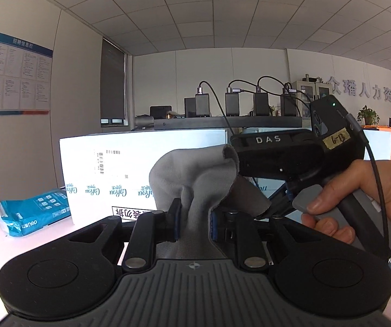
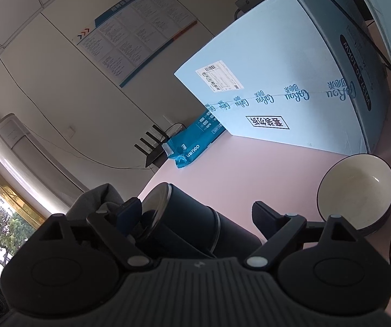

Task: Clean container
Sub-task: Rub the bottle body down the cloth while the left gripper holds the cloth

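**Cloth raised beside the held container**

Gripping a grey cloth (image 1: pixel 192 179), the left gripper (image 1: pixel 194 218) is seen with its jaws pinched narrow on the fabric, which bunches up above the pads. Just beyond it, in the left wrist view, the right hand (image 1: pixel 359 204) is wrapped around the handle of the other tool. In the right wrist view, the right gripper (image 2: pixel 195 218) is spread wide around a dark cylindrical container (image 2: pixel 184 218), its round end turned toward the left finger; whether the pads actually press on it cannot be told. The cloth is glimpsed at the far side of that finger. Further off, a cream bowl (image 2: pixel 356 188) rests on the pink table (image 2: pixel 250 169), with a white carton (image 2: pixel 277 81) behind. The wiping step is judged to be in hand; next, the cloth would need to be brought against the container's surface while the container is kept steady.
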`<action>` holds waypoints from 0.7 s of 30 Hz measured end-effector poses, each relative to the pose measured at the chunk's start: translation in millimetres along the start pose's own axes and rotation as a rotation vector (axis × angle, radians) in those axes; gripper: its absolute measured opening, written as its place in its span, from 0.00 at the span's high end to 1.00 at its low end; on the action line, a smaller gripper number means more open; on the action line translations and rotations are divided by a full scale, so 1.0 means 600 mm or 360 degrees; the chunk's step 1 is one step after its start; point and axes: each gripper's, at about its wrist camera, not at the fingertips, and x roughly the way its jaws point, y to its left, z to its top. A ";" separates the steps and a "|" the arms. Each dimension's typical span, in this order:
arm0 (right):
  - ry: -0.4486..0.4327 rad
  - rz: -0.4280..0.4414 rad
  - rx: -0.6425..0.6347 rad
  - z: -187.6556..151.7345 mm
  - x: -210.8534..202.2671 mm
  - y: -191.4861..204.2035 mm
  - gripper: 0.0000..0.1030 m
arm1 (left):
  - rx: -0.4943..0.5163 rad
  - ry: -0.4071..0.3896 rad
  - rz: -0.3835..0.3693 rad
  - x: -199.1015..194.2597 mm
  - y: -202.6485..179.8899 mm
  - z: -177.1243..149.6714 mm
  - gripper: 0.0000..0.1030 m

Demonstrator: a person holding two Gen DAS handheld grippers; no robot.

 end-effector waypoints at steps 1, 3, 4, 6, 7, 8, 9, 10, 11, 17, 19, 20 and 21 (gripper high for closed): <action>-0.0002 -0.0002 0.0001 0.000 0.000 -0.001 0.14 | 0.0002 0.0007 -0.0004 0.002 0.001 -0.003 0.82; -0.0005 -0.0002 0.0005 0.001 -0.001 -0.003 0.14 | -0.0003 0.0032 -0.0016 0.008 0.002 -0.009 0.82; -0.0005 -0.0003 0.0006 0.001 -0.001 -0.003 0.14 | -0.0005 0.0050 -0.0020 0.011 0.002 -0.013 0.82; -0.0002 -0.0006 -0.0003 0.002 -0.002 -0.002 0.14 | -0.0011 0.0079 -0.0029 0.016 0.003 -0.022 0.82; -0.0001 -0.0006 -0.0007 0.002 -0.002 -0.002 0.14 | -0.0018 0.0098 -0.0032 0.020 0.004 -0.028 0.82; -0.0001 -0.0008 -0.0008 0.001 -0.002 -0.001 0.14 | -0.0026 0.0117 -0.0035 0.024 0.006 -0.034 0.82; -0.0003 -0.0011 -0.0005 0.001 -0.002 -0.002 0.14 | -0.0032 0.0136 -0.0037 0.028 0.007 -0.040 0.82; -0.0007 -0.0014 0.0000 0.002 -0.002 -0.003 0.14 | -0.0034 0.0154 -0.0036 0.033 0.008 -0.046 0.82; -0.0009 -0.0014 0.0002 0.002 -0.002 -0.004 0.14 | -0.0037 0.0173 -0.0035 0.038 0.009 -0.052 0.82; -0.0004 -0.0009 -0.0005 0.001 -0.001 -0.003 0.13 | -0.0060 0.0389 0.0011 0.074 0.023 -0.111 0.83; 0.0000 -0.0009 -0.0003 0.000 0.000 -0.003 0.13 | -0.0056 0.0482 0.0023 0.088 0.027 -0.129 0.83; 0.0002 -0.0009 -0.0003 0.000 0.000 -0.003 0.12 | -0.0052 0.0529 0.0033 0.095 0.029 -0.140 0.83; 0.0002 -0.0009 -0.0004 0.000 0.000 -0.003 0.12 | -0.0049 0.0572 0.0043 0.101 0.030 -0.150 0.83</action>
